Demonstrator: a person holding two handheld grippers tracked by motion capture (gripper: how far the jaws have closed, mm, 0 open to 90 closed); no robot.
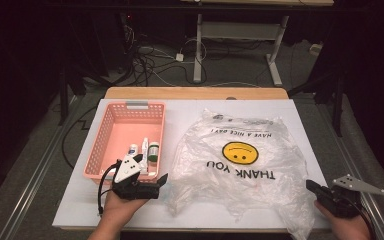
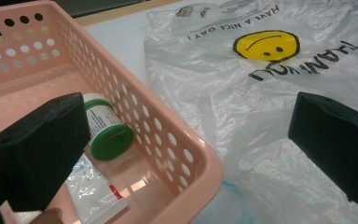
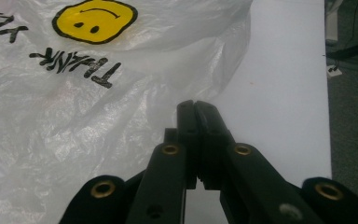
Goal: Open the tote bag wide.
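A crumpled clear plastic bag (image 1: 237, 165) printed with a yellow smiley and "THANK YOU" lies flat on the white table (image 1: 190, 112). To its left stands a pink perforated basket (image 1: 105, 135) holding a green-capped white bottle (image 2: 107, 133), a white tube (image 2: 93, 193) and another small bottle (image 1: 133, 149). My left gripper (image 1: 146, 176) is open and straddles the basket's near right corner (image 2: 200, 172), one jaw over the basket and one over the bag. My right gripper (image 1: 311, 186) is shut at the bag's near right edge (image 3: 193, 105). I cannot tell whether any film is pinched between its jaws.
The table's right edge (image 3: 326, 93) runs close beside my right gripper, with floor beyond it. A bare white strip of table lies between the bag and that edge. Cables and desk legs (image 1: 197, 50) stand on the floor behind the table.
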